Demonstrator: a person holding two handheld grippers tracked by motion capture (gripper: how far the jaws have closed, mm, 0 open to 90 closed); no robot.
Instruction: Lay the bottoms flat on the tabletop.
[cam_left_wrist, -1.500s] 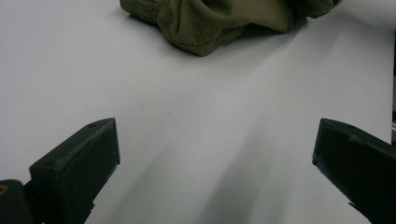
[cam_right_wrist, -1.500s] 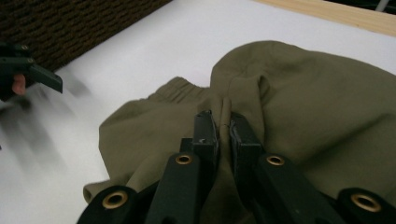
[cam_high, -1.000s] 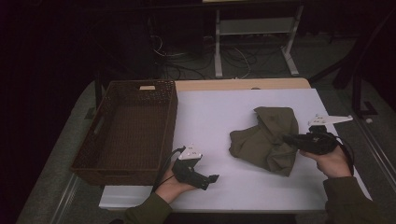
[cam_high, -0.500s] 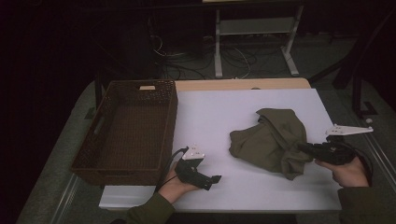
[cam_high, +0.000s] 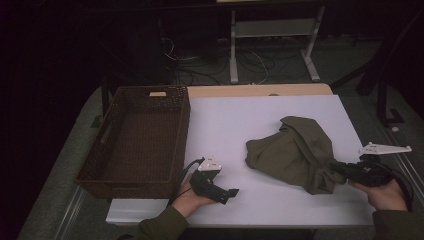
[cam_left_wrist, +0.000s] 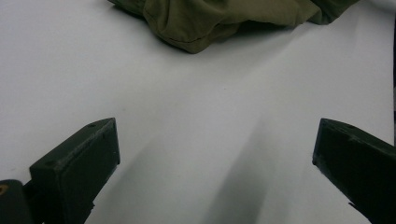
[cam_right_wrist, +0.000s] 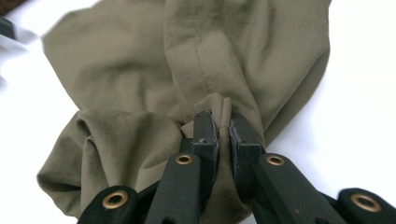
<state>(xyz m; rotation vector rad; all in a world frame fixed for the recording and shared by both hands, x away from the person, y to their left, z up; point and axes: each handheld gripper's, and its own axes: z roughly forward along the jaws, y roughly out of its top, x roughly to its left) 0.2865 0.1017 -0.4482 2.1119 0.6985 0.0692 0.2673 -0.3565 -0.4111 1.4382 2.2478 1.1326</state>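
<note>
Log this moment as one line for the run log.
right gripper: shut on olive cloth edge | left gripper: open, idle on white table | wicker basket: holds nothing

One crumpled olive-green cloth garment, one dark brown woven wicker basket, one white tabletop, two black handheld grippers, perhaps one white metal stand in the dim background
</note>
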